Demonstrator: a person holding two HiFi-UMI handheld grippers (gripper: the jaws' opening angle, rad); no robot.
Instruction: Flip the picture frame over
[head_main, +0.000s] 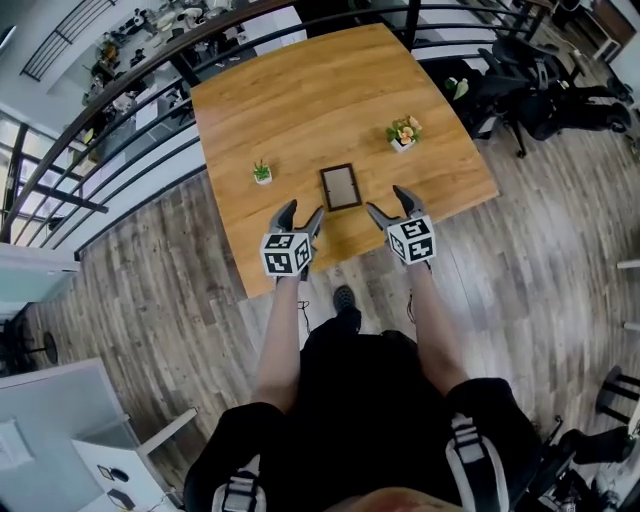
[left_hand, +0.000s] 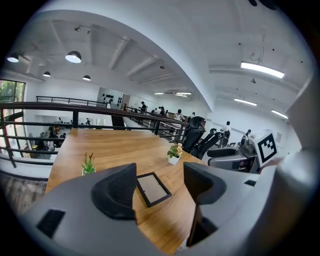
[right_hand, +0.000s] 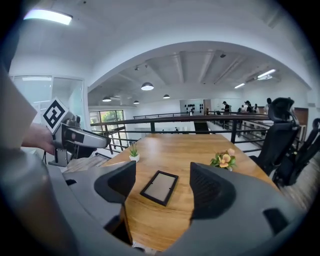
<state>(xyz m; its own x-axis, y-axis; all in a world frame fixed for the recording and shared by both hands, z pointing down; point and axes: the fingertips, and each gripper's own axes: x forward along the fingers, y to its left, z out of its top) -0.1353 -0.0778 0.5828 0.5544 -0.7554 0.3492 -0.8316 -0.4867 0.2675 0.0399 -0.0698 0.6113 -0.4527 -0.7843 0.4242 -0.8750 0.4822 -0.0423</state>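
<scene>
- Head view: frame (head_main: 340, 187) lies flat on the table (head_main: 300, 90), near the person's edge, dark border, pale panel up. Its long axis runs away from the person, slightly tilted.
- A white pot holding a green plant (head_main: 262, 173) stands left of the frame. A white pot holding flowers (head_main: 404, 133) stands further back on the right.
- Left gripper (head_main: 303, 210) and right gripper (head_main: 386, 200) hover over the near edge, one either side of the frame, both apart from it.
- Left gripper view: jaws wide, nothing held. The frame shows in the gap, flat on the table ahead, untouched.
- Right gripper view: jaws wide, empty. The frame shows in the gap, its long axis angled up to the right.
</scene>
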